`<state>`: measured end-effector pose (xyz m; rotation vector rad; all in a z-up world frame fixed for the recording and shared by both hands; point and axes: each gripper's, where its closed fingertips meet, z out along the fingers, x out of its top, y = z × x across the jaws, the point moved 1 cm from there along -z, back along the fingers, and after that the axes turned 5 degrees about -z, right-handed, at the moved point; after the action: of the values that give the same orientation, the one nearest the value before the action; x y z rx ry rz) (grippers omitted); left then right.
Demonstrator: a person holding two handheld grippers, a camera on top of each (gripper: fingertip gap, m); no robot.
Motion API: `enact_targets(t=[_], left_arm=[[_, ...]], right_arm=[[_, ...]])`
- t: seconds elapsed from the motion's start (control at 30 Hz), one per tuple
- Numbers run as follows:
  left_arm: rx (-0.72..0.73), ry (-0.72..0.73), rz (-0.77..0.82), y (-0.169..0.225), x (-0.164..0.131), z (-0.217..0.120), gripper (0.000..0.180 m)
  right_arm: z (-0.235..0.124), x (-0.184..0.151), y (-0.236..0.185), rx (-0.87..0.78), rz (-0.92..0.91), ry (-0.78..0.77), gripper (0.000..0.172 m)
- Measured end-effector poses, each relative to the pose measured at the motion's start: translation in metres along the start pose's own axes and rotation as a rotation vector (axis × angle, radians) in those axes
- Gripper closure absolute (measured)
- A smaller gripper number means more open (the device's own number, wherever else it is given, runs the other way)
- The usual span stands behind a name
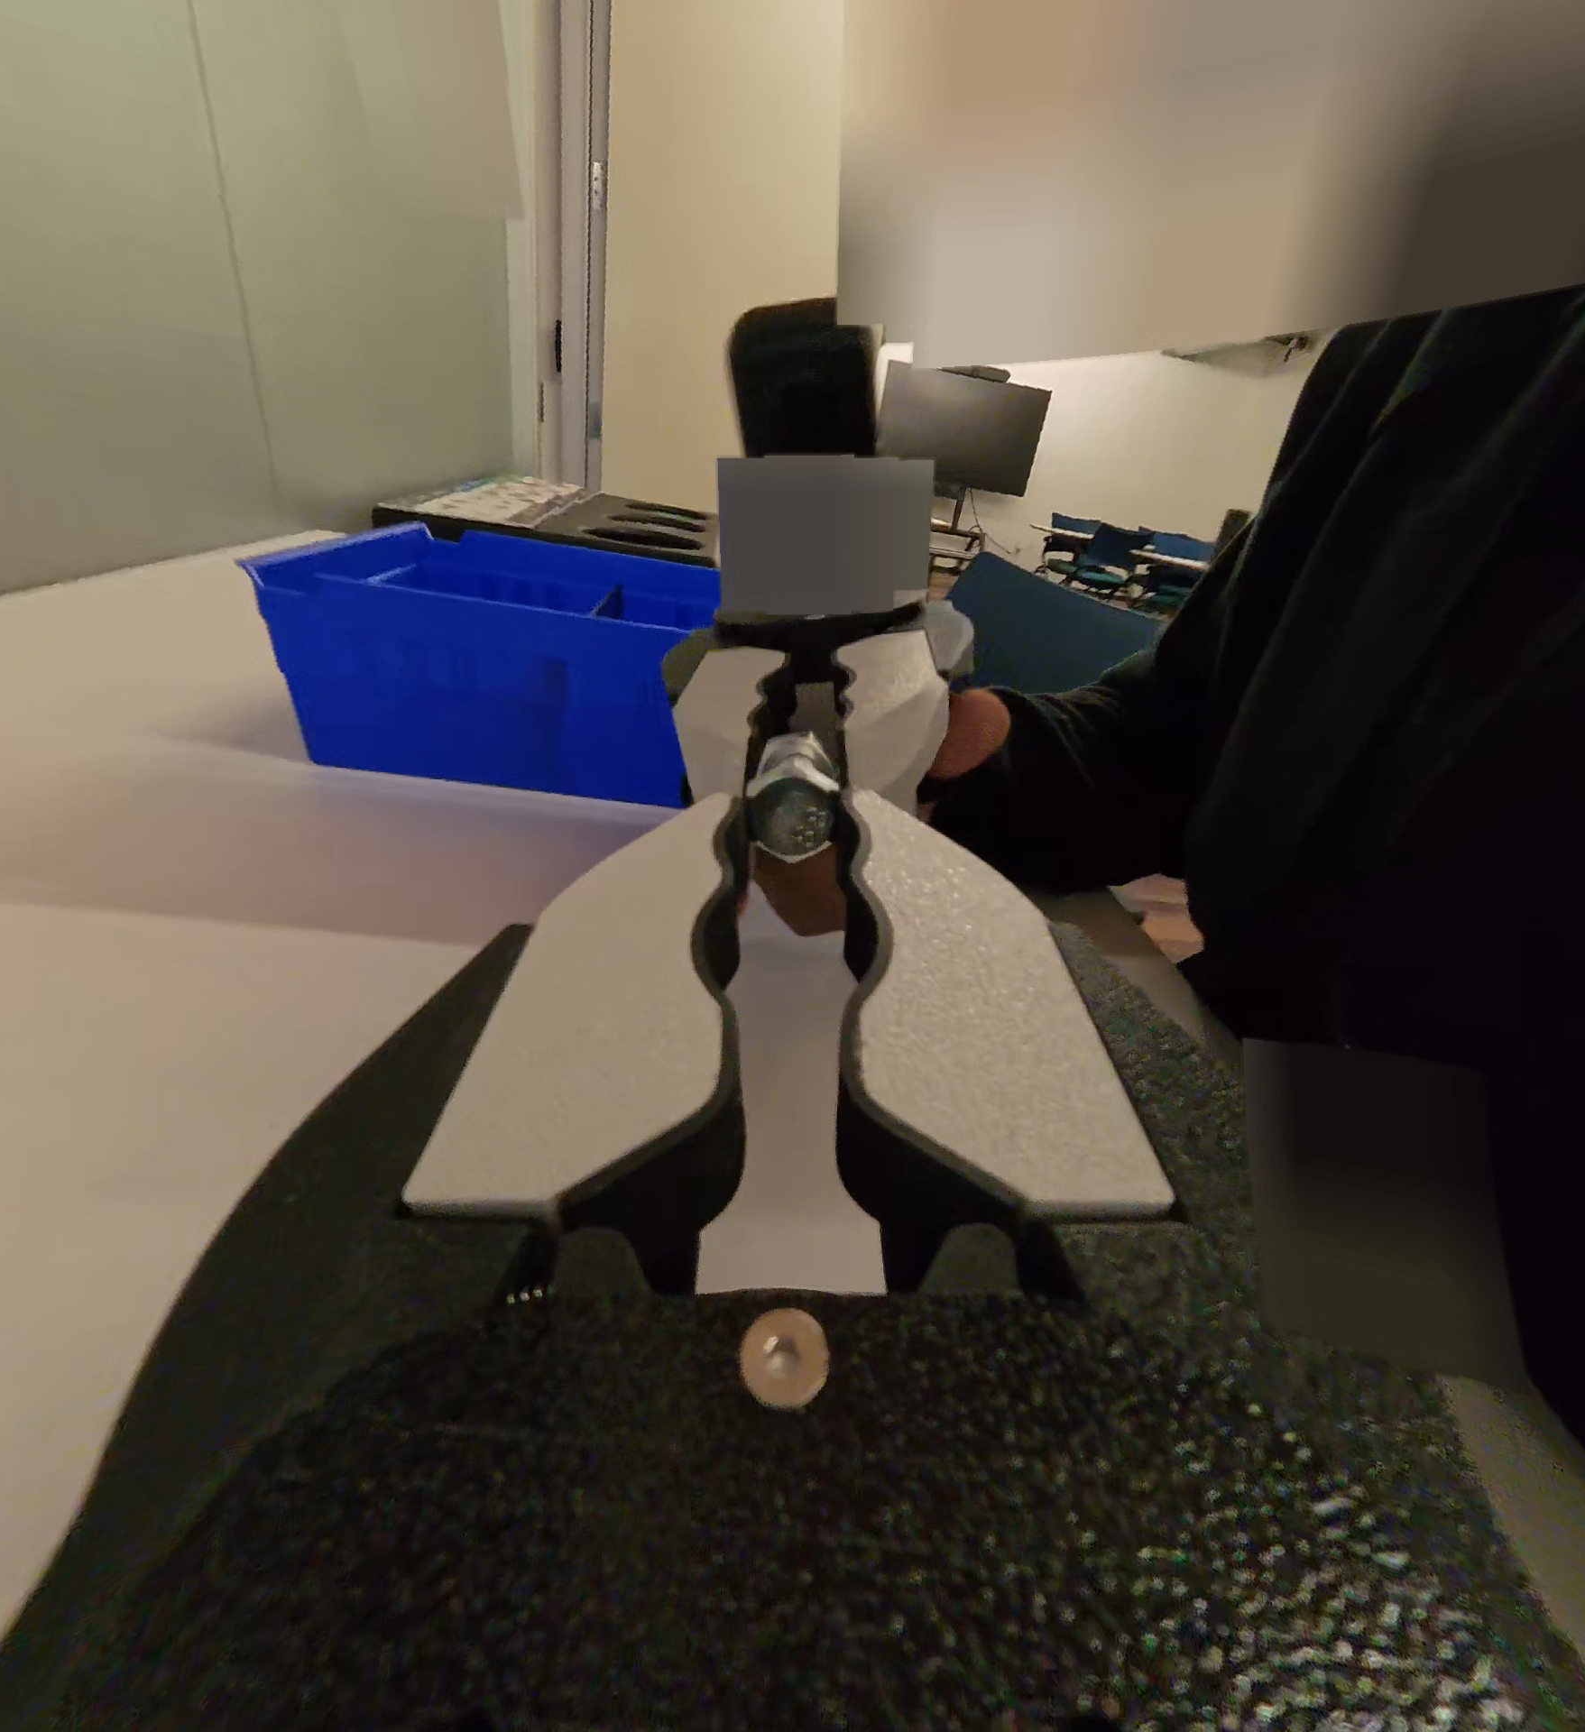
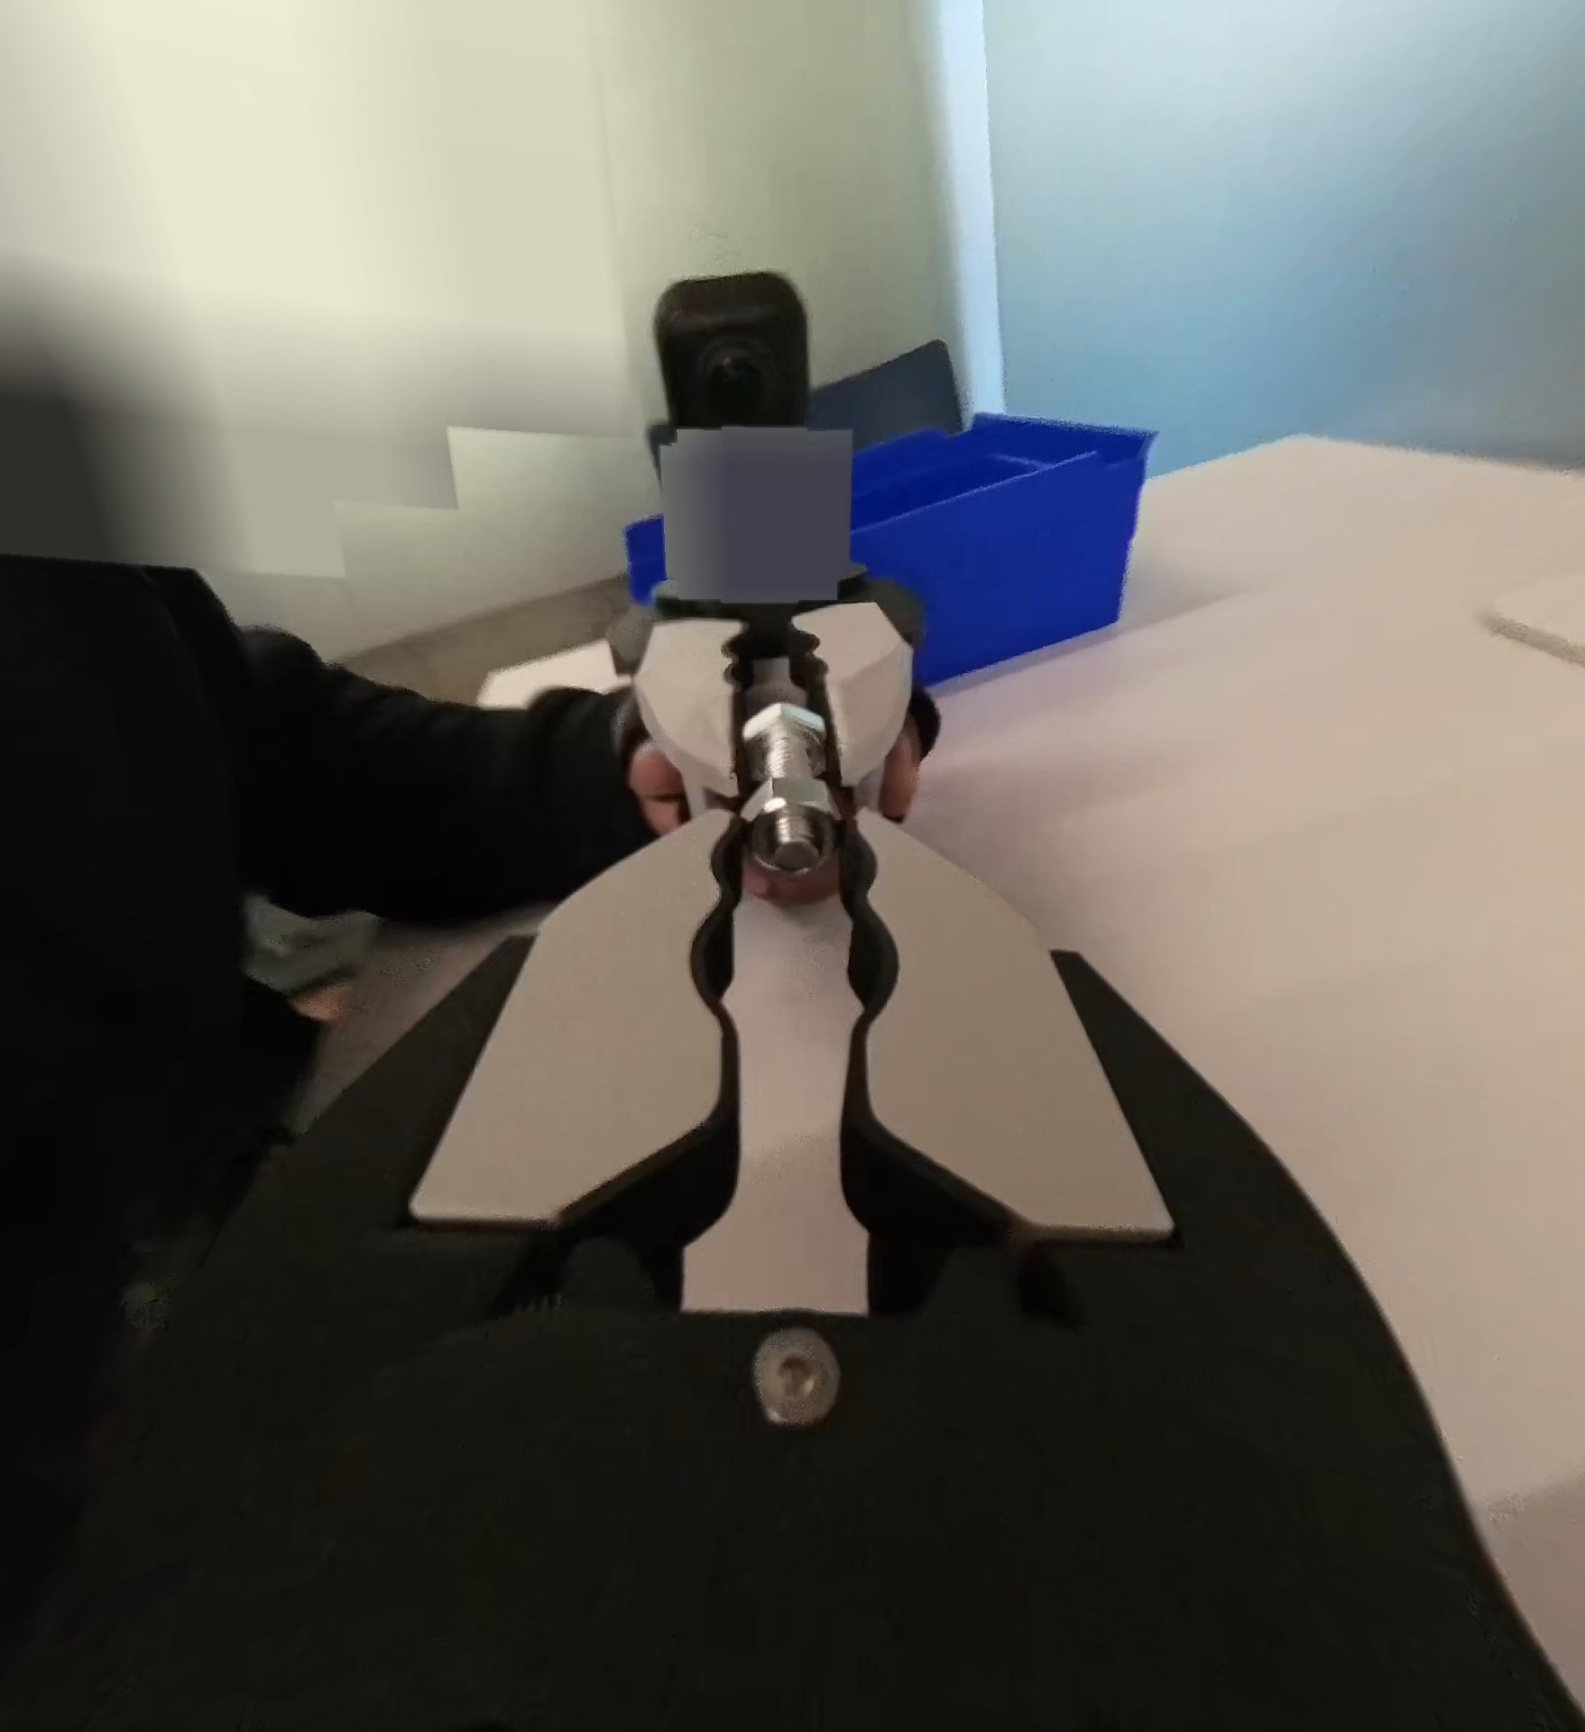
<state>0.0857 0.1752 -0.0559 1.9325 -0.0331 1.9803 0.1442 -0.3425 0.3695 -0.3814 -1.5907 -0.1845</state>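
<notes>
Both grippers face each other before the blue bin. Left gripper pinches the bolt head; right gripper pinches its nut, bolt's long axis running between them.

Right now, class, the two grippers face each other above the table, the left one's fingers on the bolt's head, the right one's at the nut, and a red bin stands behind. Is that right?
One detail is wrong: the bin is blue, not red, as both wrist views show. The left gripper is on the bolt's head and the right gripper at the nut, facing each other above the table.
</notes>
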Motion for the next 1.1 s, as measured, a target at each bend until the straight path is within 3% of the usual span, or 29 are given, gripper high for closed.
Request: enact_targets(t=[0.13,0.17,0.3,0.33,0.43,0.47,0.53,0.67,0.7,0.73,0.83,0.9,1.0,1.03,1.1], left_arm=[[-0.096,-0.023,-0.206,0.002,-0.007,0.001,0.164],[-0.094,-0.027,-0.203,0.002,-0.009,0.001,0.164],[-0.042,-0.023,-0.071,0.002,-0.004,-0.001,0.163],[-0.028,-0.02,-0.032,0.002,-0.003,-0.001,0.163],[-0.008,-0.049,0.048,0.004,-0.003,-0.002,0.164],[-0.002,-0.061,0.058,0.004,-0.005,-0.001,0.164],[-0.004,-0.069,0.042,0.003,-0.006,-0.001,0.164],[-0.039,-0.058,-0.093,0.002,-0.009,0.002,0.163],[-0.04,-0.045,-0.1,0.001,-0.008,0.002,0.163],[-0.039,-0.038,-0.092,0.001,-0.008,0.002,0.163],[-0.028,-0.015,-0.037,0.002,-0.002,-0.001,0.163],[-0.026,0.013,-0.012,0.003,0.003,-0.003,0.163],[-0.021,-0.01,0.012,0.004,0.001,-0.003,0.164],[-0.025,-0.025,0.016,0.005,-0.001,-0.002,0.163],[-0.027,-0.025,-0.006,0.004,-0.002,-0.002,0.163]], right_arm=[[-0.002,-0.005,-0.002,-0.217,-0.738,-0.068,0.152],[-0.003,-0.007,-0.002,-0.234,-0.778,-0.081,0.152],[-0.002,0.003,-0.003,-0.055,-0.218,-0.008,0.115],[-0.003,0.006,-0.004,-0.004,-0.088,0.02,0.113],[-0.004,0.008,-0.002,0.066,0.112,0.054,0.132],[-0.003,0.006,-0.004,0.072,0.114,0.038,0.149],[-0.002,0.002,-0.004,0.034,0.007,-0.001,0.156],[-0.005,0.005,-0.009,-0.182,-0.721,-0.023,0.158],[-0.005,0.006,-0.009,-0.22,-0.771,-0.023,0.158],[-0.003,0.006,-0.008,-0.209,-0.676,-0.019,0.156],[0.001,0.008,-0.001,-0.085,-0.191,0.008,0.119],[0.0,0.009,0.001,-0.01,0.03,0.048,0.121],[0.001,0.008,-0.004,0.068,0.135,0.054,0.145],[0.002,0.005,-0.004,0.06,0.124,0.038,0.153],[0.002,0.003,-0.003,0.023,-0.002,0.01,0.153]])
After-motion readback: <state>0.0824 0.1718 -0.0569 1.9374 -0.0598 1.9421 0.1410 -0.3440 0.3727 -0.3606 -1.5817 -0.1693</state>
